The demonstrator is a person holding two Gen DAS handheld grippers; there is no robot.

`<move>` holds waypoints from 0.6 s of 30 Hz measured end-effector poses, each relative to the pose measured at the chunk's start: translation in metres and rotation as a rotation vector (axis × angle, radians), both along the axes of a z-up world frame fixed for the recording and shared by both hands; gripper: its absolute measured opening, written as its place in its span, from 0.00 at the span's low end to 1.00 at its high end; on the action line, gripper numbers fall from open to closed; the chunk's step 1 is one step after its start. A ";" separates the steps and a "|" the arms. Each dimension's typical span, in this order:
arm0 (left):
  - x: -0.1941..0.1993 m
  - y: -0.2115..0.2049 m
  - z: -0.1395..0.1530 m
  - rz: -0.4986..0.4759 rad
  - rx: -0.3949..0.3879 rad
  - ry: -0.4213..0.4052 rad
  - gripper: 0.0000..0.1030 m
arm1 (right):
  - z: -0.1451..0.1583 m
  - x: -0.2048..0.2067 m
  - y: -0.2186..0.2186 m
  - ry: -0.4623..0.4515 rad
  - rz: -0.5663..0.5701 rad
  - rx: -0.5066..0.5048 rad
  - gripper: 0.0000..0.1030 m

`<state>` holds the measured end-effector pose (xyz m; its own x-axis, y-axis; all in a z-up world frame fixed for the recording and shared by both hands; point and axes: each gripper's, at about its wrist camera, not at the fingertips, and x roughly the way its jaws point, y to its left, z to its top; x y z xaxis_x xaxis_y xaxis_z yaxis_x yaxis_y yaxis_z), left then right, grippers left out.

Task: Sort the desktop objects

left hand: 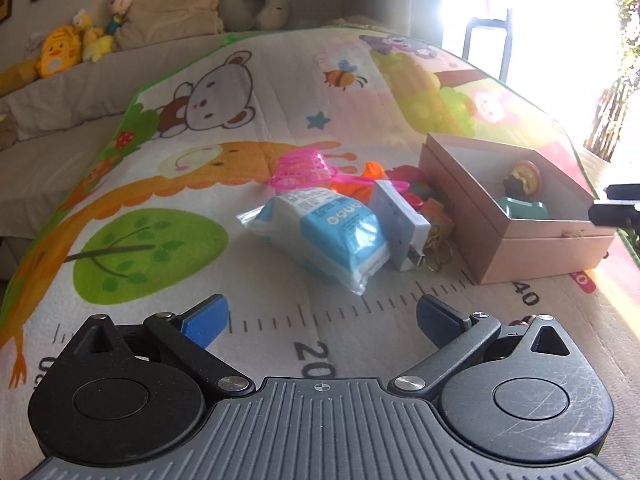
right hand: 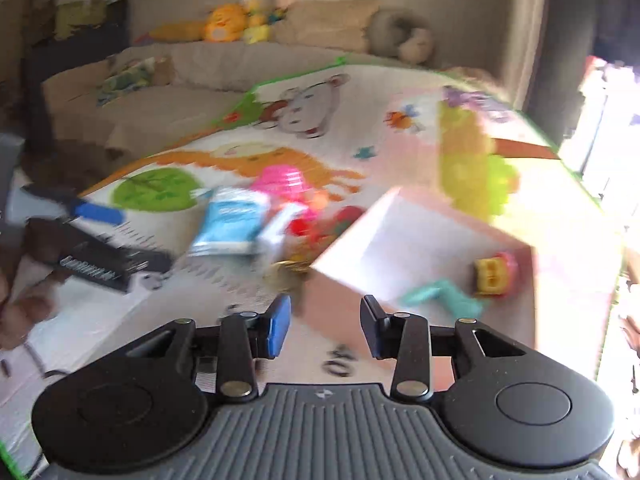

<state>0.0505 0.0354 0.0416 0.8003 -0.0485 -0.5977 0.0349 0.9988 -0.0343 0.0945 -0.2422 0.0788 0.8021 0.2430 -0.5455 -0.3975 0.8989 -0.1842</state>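
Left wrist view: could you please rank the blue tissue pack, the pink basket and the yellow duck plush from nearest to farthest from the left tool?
1. Blue tissue pack, straight ahead of the left tool.
2. Pink basket, behind the pack.
3. Yellow duck plush, far left, beyond the mat.

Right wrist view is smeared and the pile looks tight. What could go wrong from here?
1. The right gripper is open and empty near the corner of the pink box; moving this fast, it could clip the wall and shift the box.
2. The tissue pack touches the white adapter, with key rings beside it; grasping one may drag the others.
3. Window glare washes out the box's far side, so placement there is harder to judge.
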 end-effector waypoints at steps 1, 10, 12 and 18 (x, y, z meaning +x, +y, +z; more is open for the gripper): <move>0.000 -0.004 0.001 -0.011 0.000 -0.002 1.00 | 0.000 0.009 -0.010 -0.035 -0.078 -0.015 0.53; -0.001 -0.006 0.007 -0.008 0.049 -0.012 1.00 | -0.037 0.102 -0.051 0.110 -0.265 0.028 0.49; 0.002 -0.003 0.007 -0.006 0.050 -0.015 1.00 | -0.037 0.102 -0.042 0.099 -0.225 0.038 0.50; 0.029 -0.013 0.000 -0.046 0.072 0.008 1.00 | -0.039 0.095 -0.013 0.077 -0.048 0.058 0.49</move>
<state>0.0794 0.0227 0.0420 0.7932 -0.0419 -0.6075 0.0806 0.9961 0.0366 0.1894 -0.2557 0.0394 0.7699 0.2383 -0.5919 -0.3650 0.9254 -0.1023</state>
